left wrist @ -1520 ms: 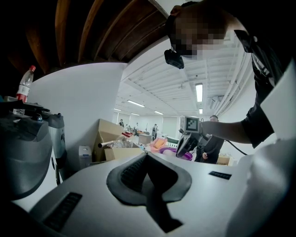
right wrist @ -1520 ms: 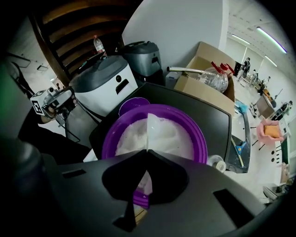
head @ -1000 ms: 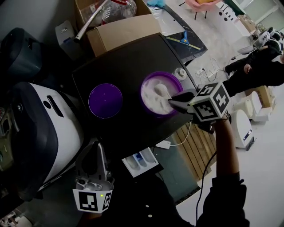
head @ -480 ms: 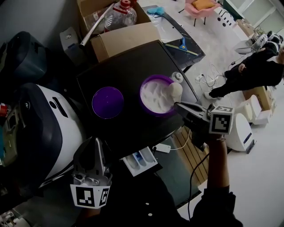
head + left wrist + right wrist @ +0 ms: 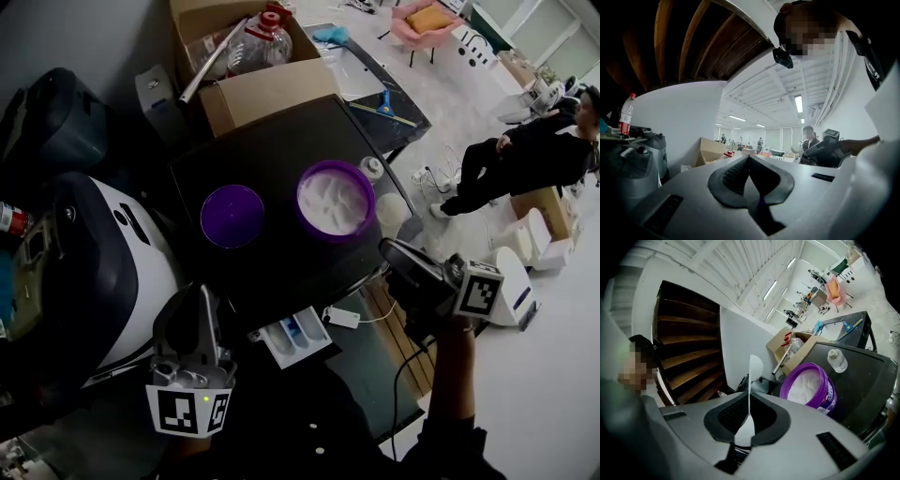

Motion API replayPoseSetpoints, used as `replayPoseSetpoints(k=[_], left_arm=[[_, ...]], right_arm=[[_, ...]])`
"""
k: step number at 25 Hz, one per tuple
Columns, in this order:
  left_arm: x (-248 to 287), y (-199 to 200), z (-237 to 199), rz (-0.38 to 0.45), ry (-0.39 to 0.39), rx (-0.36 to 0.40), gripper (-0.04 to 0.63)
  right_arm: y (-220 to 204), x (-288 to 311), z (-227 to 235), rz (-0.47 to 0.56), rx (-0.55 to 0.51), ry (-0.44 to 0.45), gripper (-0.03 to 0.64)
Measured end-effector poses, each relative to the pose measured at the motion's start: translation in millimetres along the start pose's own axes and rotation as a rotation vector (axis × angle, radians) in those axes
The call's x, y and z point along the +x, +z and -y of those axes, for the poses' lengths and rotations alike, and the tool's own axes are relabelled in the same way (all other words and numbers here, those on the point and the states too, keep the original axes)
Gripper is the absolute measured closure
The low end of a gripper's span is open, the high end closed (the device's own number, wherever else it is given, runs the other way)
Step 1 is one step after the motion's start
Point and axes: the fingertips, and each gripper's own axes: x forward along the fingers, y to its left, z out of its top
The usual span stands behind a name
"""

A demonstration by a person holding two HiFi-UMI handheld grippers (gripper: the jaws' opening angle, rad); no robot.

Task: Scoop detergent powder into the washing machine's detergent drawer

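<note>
While my right tool (image 5: 389, 248) clamps the white scoop (image 5: 392, 214) just off the right edge of the dark surface (image 5: 272, 159) — beside the open powder tub (image 5: 336, 200) — my left tool (image 5: 194, 298) hangs closed and empty near the pulled-out detergent drawer (image 5: 292, 339).

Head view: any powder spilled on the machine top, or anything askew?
Nothing stands out. The tub stands upright, its lid lies flat beside it, the dark top shows no powder, and the drawer is pulled out. The right gripper holds the scoop near the top's right edge.
</note>
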Motion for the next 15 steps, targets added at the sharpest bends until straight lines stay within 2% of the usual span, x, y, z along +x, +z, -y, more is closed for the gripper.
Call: replayPoseSetpoints(k=[2, 9, 15], left_arm=[[-4, 3, 0, 0.005, 0.004, 0.003, 0.581], [-20, 9, 0, 0.013, 0.03, 0.005, 0.581], [-31, 6, -2, 0.007, 0.053, 0.009, 0.581]], right_arm=[[-8, -2, -8, -0.017, -0.027, 0.012, 0.584], [-49, -6, -12, -0.078, -0.012, -0.011, 0.584], [-105, -1, 3, -0.212, -0.005, -0.026, 0.584]])
